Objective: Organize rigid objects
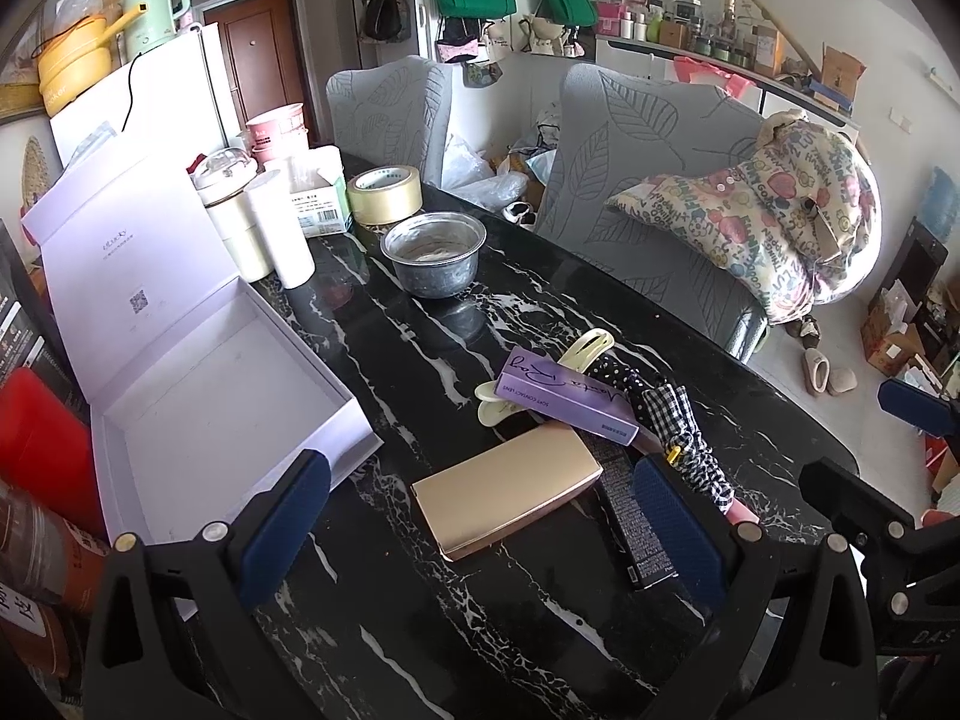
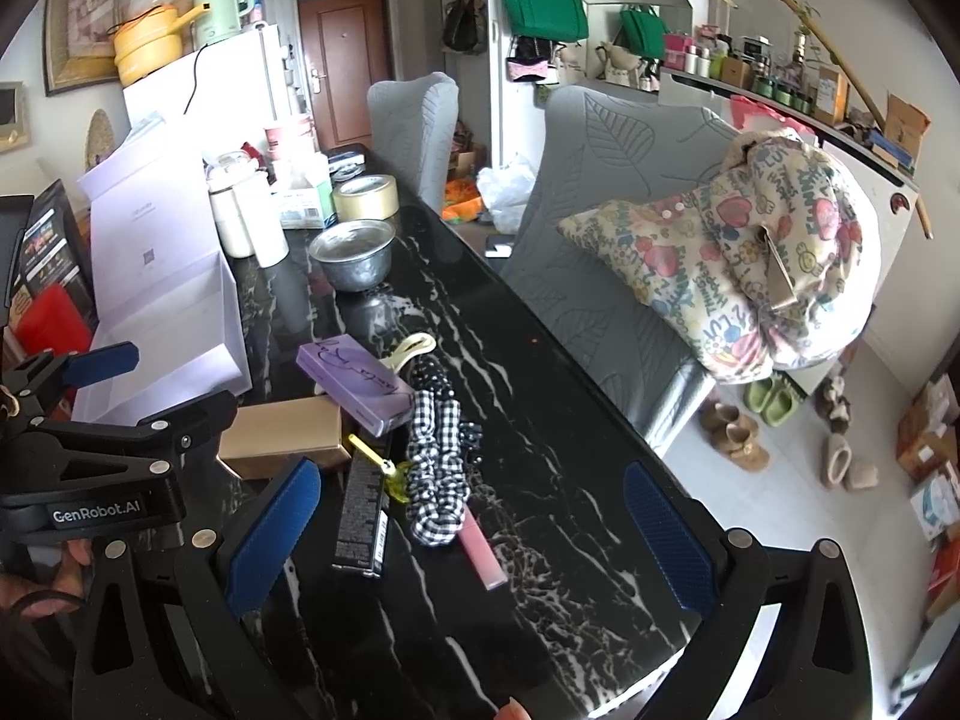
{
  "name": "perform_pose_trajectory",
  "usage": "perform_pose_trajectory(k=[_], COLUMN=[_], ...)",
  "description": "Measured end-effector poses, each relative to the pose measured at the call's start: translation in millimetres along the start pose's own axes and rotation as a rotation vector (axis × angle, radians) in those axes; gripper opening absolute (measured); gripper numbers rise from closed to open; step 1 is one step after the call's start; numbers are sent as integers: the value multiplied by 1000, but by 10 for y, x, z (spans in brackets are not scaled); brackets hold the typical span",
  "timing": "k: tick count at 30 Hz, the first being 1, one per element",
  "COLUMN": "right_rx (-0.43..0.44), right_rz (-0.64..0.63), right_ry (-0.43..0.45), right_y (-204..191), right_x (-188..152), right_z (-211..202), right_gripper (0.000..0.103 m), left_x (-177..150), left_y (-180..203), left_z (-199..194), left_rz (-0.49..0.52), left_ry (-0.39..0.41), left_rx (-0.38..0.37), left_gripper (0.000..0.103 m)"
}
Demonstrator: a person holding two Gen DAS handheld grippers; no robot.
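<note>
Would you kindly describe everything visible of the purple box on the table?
The purple box is a slim, rectangular carton, apparently card, with dark script lettering on top and small print on its side. It is closed and lies tilted, propped on a cream hair clip and the gold box, beside the checked scrunchie. Neither gripper touches it.

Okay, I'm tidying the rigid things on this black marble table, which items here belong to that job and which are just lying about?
Belong to the job:
open white gift box
flat gold rectangular case
purple contact lens carton
long black cosmetics carton
cream plastic hair claw
pink lip gloss tube

Just lying about:
checked fabric scrunchie
grey metal bowl
roll of beige packing tape
</note>
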State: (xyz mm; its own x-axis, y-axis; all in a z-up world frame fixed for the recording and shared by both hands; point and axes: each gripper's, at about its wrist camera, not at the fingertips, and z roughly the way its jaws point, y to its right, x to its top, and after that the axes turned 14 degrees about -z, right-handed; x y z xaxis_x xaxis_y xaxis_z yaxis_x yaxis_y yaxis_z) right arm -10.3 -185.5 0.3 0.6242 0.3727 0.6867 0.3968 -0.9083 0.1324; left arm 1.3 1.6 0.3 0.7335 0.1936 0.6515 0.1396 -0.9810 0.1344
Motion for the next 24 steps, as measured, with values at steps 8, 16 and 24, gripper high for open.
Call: perform_pose_trajectory(k=[8,16,24], right_rx=[-6,-6,-5], right_rz=[3,3,3], right_ry=[4,3,3], right_y=[7,16,11], right_x=[-13,-23,-19], right_z=[-25,-26,-19], right_gripper=[103,103,103], left_x=[-1,-5,2], left_y=[8,10,2], left_z=[2,0,-7], left_rz=[2,0,-6], left_ry=[-4,-4,-7], left_rx=[6,3,-3], left_gripper=[103,103,103])
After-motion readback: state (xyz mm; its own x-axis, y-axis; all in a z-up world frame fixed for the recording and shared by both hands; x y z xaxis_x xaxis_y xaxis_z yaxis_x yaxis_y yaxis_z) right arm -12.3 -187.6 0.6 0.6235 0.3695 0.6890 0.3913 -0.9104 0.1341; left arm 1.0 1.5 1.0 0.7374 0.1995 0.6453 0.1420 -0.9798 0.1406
